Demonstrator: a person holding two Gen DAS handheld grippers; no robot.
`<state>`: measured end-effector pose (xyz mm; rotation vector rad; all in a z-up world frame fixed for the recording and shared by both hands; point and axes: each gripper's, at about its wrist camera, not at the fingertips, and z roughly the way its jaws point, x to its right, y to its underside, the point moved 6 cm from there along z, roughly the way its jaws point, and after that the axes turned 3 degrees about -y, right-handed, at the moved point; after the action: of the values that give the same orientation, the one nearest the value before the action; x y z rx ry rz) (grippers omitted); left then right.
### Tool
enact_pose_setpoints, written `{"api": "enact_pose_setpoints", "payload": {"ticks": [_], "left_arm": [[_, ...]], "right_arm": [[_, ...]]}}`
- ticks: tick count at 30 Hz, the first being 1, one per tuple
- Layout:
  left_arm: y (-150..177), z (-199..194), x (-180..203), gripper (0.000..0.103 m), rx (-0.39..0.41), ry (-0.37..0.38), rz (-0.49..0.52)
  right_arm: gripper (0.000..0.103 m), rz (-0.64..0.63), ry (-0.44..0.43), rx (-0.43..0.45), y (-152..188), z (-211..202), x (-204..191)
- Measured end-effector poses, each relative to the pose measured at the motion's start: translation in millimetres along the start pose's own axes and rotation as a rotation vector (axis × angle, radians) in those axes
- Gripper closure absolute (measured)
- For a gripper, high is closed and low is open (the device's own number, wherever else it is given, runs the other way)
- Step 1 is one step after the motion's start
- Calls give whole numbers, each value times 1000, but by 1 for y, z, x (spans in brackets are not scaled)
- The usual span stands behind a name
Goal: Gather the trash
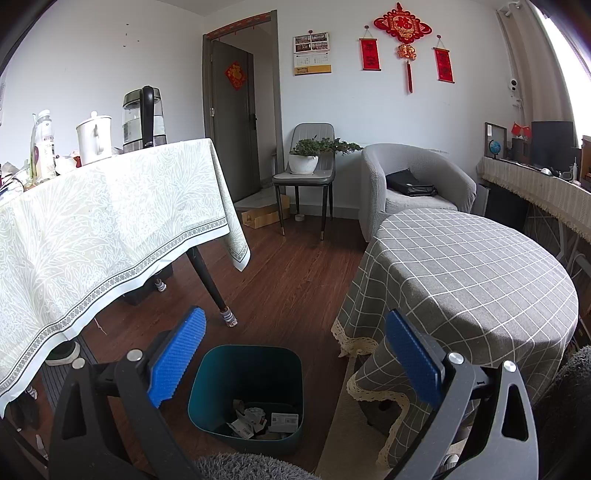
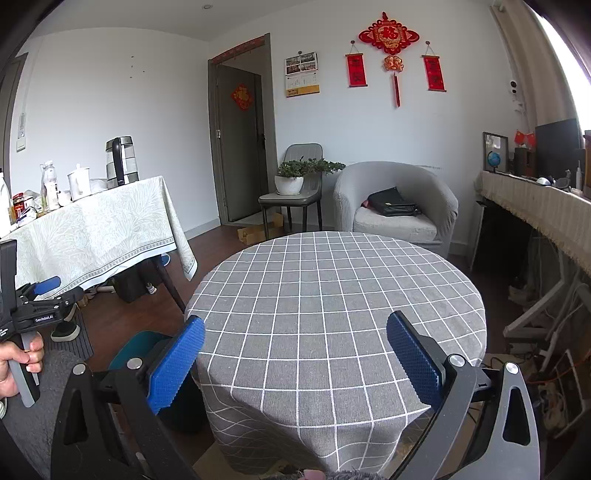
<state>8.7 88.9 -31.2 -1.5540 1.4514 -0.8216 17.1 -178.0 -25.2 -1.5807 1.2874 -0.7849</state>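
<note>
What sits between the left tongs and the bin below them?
Nothing: in the left wrist view the open left tongs hang over the teal bin, paper scraps at its bottom.

Left wrist view looks forward and down along its left gripper point(image 1: 295, 354), held above the teal bin point(image 1: 245, 398) on the floor, the round checked worktop point(image 1: 480, 280) close at its right; right wrist view faces across that same worktop point(image 2: 332, 302) from just above its near edge, the right gripper point(image 2: 295, 358) over the cloth; both face the far wall, sharing the grey door point(image 1: 236, 122), armchair point(image 1: 413, 184) and red hangings point(image 1: 402, 26).
</note>
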Motion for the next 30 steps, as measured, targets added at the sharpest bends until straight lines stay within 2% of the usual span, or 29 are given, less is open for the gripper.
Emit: {"api": "enact_pose_setpoints", "payload": {"ticks": [30], "left_arm": [[1, 1, 0, 4, -2, 1, 3]], "right_arm": [[4, 2, 3, -6, 2, 1, -3]]}}
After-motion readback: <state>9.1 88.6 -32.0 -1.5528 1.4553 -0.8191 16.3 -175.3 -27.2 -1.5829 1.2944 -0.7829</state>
